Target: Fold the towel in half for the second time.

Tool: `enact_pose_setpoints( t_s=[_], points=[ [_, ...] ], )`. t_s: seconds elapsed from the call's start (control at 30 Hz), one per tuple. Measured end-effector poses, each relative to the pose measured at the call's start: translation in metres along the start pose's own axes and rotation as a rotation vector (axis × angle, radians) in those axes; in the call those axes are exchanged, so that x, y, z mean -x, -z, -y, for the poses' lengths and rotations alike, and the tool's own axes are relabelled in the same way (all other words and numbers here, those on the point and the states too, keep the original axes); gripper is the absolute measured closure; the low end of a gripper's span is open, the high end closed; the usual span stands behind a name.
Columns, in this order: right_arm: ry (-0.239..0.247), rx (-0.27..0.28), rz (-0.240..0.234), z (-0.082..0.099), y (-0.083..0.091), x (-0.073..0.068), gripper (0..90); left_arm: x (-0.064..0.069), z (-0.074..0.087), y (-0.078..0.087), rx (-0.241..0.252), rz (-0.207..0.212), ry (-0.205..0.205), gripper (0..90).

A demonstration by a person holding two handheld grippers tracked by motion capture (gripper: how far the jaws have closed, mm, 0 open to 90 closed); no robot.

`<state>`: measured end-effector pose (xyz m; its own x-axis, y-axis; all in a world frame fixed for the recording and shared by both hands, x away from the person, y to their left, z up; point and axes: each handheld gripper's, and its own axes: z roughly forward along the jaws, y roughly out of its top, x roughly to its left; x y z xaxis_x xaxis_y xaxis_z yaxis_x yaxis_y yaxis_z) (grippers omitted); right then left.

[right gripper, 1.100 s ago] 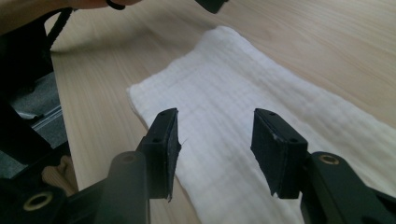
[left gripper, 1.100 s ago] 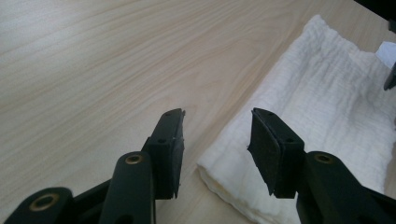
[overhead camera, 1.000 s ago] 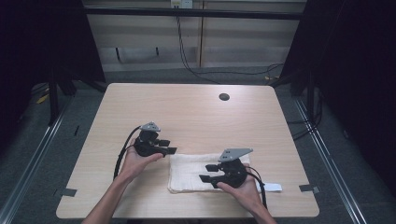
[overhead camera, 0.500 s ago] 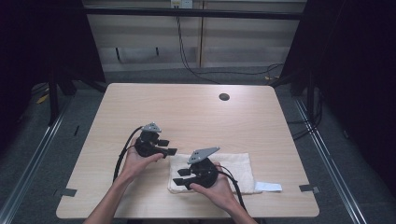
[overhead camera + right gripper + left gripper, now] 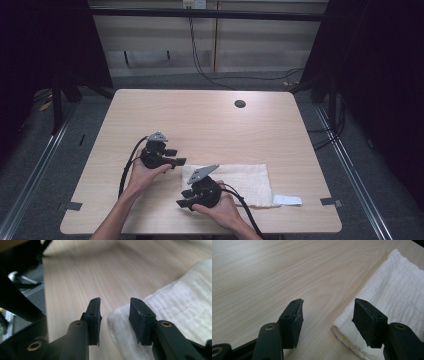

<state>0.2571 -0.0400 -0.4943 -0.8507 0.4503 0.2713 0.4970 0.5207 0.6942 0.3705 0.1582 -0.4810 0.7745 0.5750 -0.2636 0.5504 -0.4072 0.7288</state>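
Note:
A white folded towel (image 5: 240, 182) lies flat near the table's front edge. My left gripper (image 5: 177, 157) rests on the table at the towel's far left corner and points right. In the left gripper view its jaws (image 5: 328, 320) stand wide and have just been opening; the towel's corner (image 5: 397, 290) lies by the right pad, untouched. My right gripper (image 5: 182, 198) sits at the towel's near left corner and points left. In the right gripper view its jaws (image 5: 115, 315) have just been closing; the towel's edge (image 5: 180, 307) lies between the pads with gaps on both sides.
The light wooden table (image 5: 210, 125) has a small round hole (image 5: 240, 104) near its far edge. A white tag (image 5: 287, 200) sticks out beside the towel's right end. Tape marks (image 5: 74, 205) sit near the front corners. Dark floor and cables surround the table.
My right gripper has slid left along the towel's near edge, from its right part to its left corner, with its jaws narrower. The left hand has stayed in place, its jaws a little wider.

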Motion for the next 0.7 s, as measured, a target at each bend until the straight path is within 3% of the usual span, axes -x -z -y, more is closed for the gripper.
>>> enact_pose_setpoints(
  t_s=[0.13,0.23,0.3,0.4,0.53,0.7],
  points=[
    [0.031,0.000,0.013,0.002,-0.003,-0.001,57.0,-0.002,0.000,0.002,0.009,-0.008,0.005,40.7],
    [0.013,0.050,0.014,0.000,0.003,0.001,57.4,-0.004,0.000,0.003,0.007,-0.018,0.006,40.6],
    [0.017,0.037,0.015,0.000,0.004,0.002,57.4,-0.005,0.001,0.003,0.008,-0.019,0.014,40.6],
    [0.061,-0.004,0.051,0.004,0.002,-0.002,59.5,-0.006,0.001,0.003,0.004,-0.023,0.010,40.6],
    [0.074,0.017,0.039,0.008,-0.004,-0.005,60.8,-0.005,0.001,0.004,0.008,-0.023,0.013,40.6],
    [0.109,0.016,0.066,0.009,-0.006,-0.012,64.8,-0.006,0.002,0.002,-0.005,-0.026,0.008,40.6]
  ],
)
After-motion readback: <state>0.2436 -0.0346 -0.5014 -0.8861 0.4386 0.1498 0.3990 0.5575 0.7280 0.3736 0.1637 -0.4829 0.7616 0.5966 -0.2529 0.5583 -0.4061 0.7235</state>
